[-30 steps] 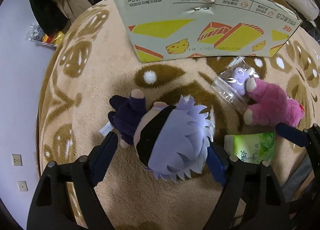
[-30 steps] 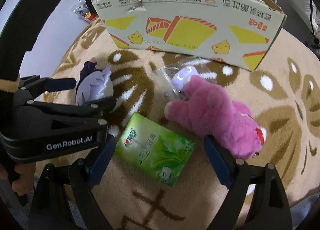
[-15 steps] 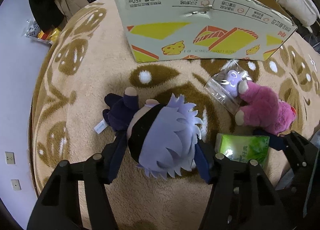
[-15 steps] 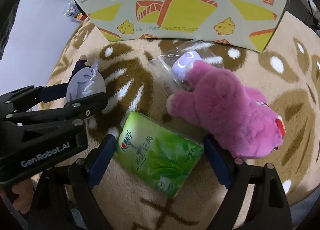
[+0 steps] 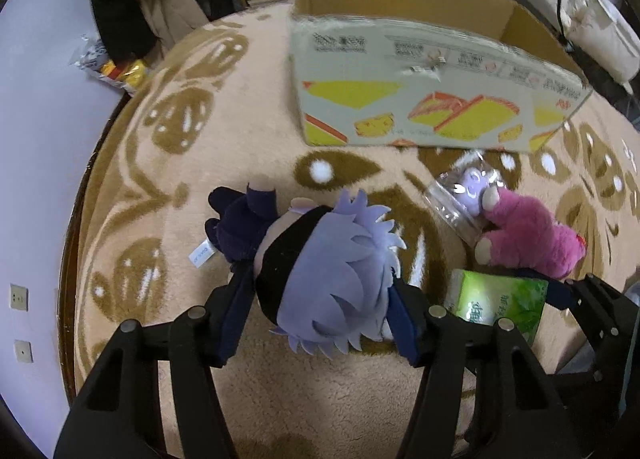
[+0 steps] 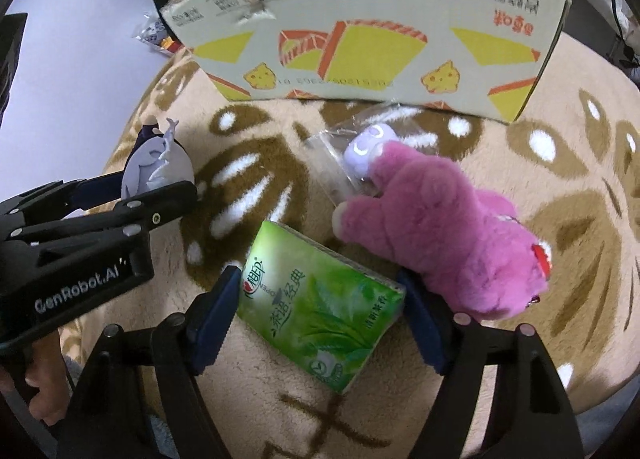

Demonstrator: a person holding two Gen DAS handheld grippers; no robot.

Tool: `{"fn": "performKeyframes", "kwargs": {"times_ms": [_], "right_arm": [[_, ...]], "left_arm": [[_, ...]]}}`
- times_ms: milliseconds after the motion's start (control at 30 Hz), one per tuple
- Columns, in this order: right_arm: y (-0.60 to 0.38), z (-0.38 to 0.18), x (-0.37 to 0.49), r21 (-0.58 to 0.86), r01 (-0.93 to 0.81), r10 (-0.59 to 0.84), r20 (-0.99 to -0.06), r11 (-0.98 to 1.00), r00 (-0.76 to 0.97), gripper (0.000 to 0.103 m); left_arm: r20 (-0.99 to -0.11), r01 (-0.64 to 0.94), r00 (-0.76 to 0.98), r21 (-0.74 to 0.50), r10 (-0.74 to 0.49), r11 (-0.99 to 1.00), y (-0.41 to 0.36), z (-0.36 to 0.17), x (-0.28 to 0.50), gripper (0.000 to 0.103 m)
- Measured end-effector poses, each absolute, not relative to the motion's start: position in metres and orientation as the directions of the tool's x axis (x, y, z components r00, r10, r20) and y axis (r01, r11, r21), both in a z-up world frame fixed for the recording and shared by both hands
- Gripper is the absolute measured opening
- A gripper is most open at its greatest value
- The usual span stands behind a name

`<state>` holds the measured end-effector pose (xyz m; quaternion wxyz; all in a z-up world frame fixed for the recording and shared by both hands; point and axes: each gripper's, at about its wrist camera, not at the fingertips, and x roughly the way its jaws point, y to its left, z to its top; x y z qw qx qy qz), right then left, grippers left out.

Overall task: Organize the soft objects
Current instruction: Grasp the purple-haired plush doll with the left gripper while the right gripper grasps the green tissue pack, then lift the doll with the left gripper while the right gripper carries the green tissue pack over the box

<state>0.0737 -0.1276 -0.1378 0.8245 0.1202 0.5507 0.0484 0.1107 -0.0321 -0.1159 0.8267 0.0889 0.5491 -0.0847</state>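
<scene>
Your left gripper (image 5: 320, 315) has its jaws pressed against both sides of the lavender-haired plush doll's (image 5: 324, 271) head on the patterned rug (image 5: 248, 131). Your right gripper (image 6: 320, 319) clamps the green tissue pack (image 6: 320, 307), just beside the pink plush bear (image 6: 444, 235) and before the open cardboard box (image 6: 360, 39).
</scene>
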Motion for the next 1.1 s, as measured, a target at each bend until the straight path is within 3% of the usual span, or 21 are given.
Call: {"fn": "performKeyframes", "kwargs": {"times_ms": [233, 733, 1100], "right_arm": [[-0.121, -0.112, 0.065, 0.239, -0.029, 0.222, -0.840, 0.971, 0.495, 0.082], [-0.135, -0.063, 0.056, 0.202, -0.075, 0.202, -0.735, 0.976, 0.647, 0.082], [-0.165, -0.026, 0.068, 0.138, -0.046, 0.128, -0.671, 0.989, 0.730, 0.082]], "left_arm": [[-0.881, 0.193, 0.472, 0.066, -0.034, 0.979, -0.027, -0.094, 0.093, 0.059], [-0.664, 0.147, 0.745, 0.086, -0.053, 0.985, -0.023, -0.027, 0.065, 0.060], [-0.524, 0.130, 0.849, 0.075, -0.072, 0.989, -0.026, 0.001, 0.058, 0.060]]}}
